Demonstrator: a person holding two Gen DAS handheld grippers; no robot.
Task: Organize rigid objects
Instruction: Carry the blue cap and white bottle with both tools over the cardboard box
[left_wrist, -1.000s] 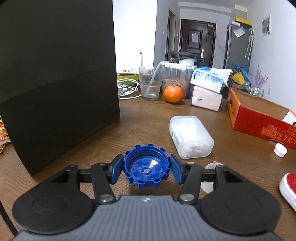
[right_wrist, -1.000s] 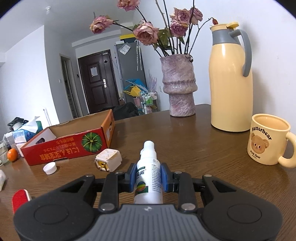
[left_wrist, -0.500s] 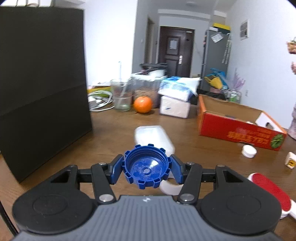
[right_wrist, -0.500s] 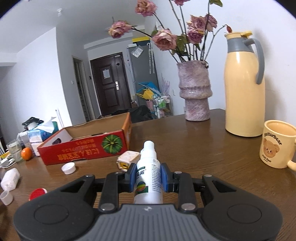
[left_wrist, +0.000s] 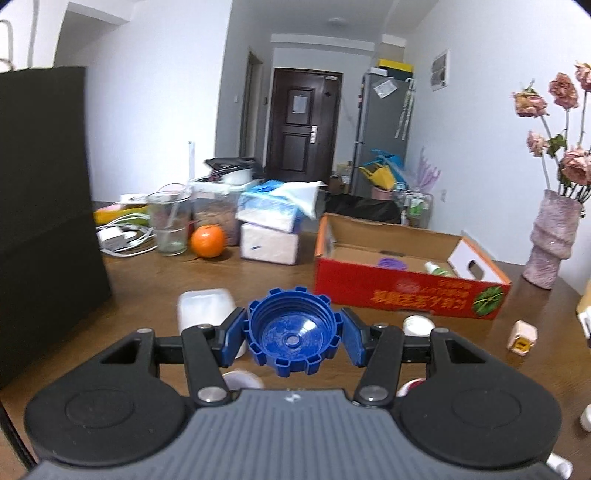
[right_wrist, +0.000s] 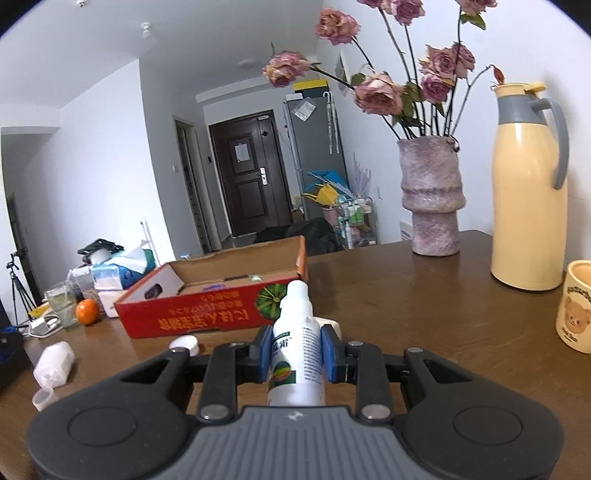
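The left gripper (left_wrist: 292, 338) pinches a blue cap (left_wrist: 293, 334) by its ribbed rim, hollow side toward the camera; the right gripper (right_wrist: 297, 352) clamps a white bottle (right_wrist: 296, 347) at its label. Both hang above the table (right_wrist: 424, 306), facing the red box (left_wrist: 410, 291), probably their destination; its contents are blurred.
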